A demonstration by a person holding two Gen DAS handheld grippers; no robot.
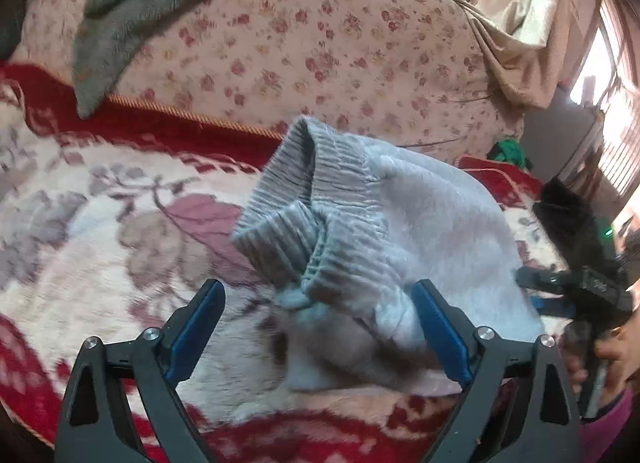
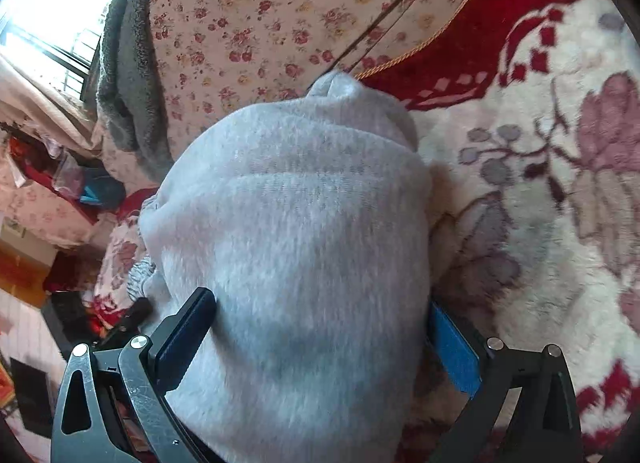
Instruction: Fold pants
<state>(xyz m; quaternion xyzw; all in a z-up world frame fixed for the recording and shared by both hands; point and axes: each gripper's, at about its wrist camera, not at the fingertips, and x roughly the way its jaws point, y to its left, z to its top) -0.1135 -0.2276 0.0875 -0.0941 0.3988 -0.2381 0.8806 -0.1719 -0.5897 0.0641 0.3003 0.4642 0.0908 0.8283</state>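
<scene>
The pants [image 1: 400, 231] are light grey fleece with ribbed cuffs [image 1: 296, 199], bunched in a thick bundle on the red-and-cream floral blanket [image 1: 120, 223]. My left gripper [image 1: 318, 295] is open, its blue pads on either side of the bundle's near edge, gripping nothing. In the right wrist view the pants [image 2: 296, 247] fill the middle. My right gripper [image 2: 320, 307] is open wide with the bundle lying between its fingers. The right gripper and the hand holding it show at the right edge of the left wrist view [image 1: 584, 291].
A pink floral duvet [image 1: 320, 43] is piled behind the blanket with a dark grey fleece garment [image 1: 132, 11] on it. Curtains and a bright window [image 1: 612, 75] are at the right. Clutter and a floor edge [image 2: 36, 263] lie to the left of the bed.
</scene>
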